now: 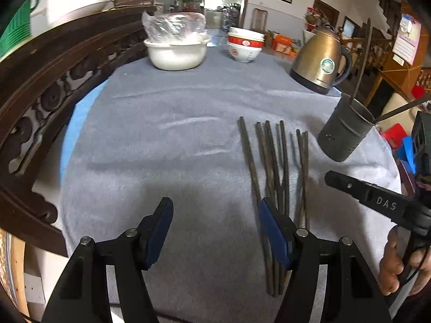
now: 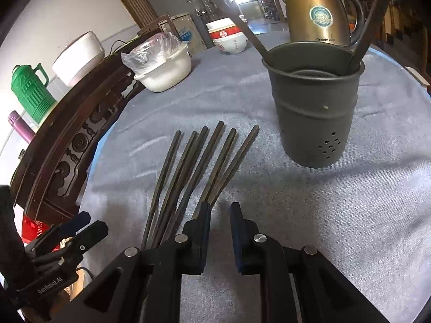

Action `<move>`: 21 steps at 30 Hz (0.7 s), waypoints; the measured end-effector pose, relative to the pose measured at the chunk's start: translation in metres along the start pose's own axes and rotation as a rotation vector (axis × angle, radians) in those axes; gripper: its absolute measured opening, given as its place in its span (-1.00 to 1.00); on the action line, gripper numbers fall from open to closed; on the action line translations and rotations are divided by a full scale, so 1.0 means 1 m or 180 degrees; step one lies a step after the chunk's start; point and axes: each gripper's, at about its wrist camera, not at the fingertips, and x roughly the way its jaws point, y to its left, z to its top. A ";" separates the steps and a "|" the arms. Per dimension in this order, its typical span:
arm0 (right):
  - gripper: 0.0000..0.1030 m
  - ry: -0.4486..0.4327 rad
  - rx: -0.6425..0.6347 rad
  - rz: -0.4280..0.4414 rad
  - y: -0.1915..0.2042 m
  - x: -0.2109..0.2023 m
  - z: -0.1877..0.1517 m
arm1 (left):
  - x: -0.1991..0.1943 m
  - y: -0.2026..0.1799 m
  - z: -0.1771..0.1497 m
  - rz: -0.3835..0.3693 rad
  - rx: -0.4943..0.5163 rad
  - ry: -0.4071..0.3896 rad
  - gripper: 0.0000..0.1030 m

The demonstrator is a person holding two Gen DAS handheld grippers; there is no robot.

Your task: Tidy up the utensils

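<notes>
From my left gripper (image 1: 215, 228) I see its jaws spread wide with nothing between them; it hangs above the grey cloth (image 1: 167, 140) of the round table, and its right finger (image 1: 274, 231) is over the near ends of the chopsticks (image 1: 272, 167). These chopsticks lie loose in a fan on the cloth, toward the right edge of the table, their far tips pointing to the back. My right gripper (image 2: 219, 231) has only a narrow gap between the jaws and it holds nothing — the left finger (image 2: 200, 231) sits just above the near part of the chopsticks (image 2: 194, 167), but I cannot tell if it touches them. The grey metal holder (image 2: 312, 107) stands upright on the cloth near the right edge, just beyond the fan, and two chopsticks lean in it against the rim. Behind it, at the far right edge, stands a golden kettle (image 2: 317, 10). At the far edge are the stacked red-and-white bowls (image 1: 245, 45) and a white bowl (image 1: 175, 53) with a plastic bag in it — both well apart from the chopsticks.
</notes>
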 end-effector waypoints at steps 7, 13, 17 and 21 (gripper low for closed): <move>-0.65 0.0015 0.0039 -0.0062 -0.004 0.008 0.008 | 0.017 -0.002 0.019 -0.0235 0.0086 0.0198 0.31; -0.65 -0.0027 0.0000 -0.0123 0.005 0.016 0.021 | 0.043 0.010 0.047 -0.0264 -0.0028 0.0422 0.31; -0.65 0.0009 0.0009 -0.0253 0.009 0.029 0.032 | 0.050 0.021 0.055 -0.0266 -0.0139 0.0501 0.31; -0.65 0.0057 0.0075 -0.0395 0.005 0.044 0.043 | 0.051 0.026 0.054 -0.0267 -0.0128 0.0517 0.31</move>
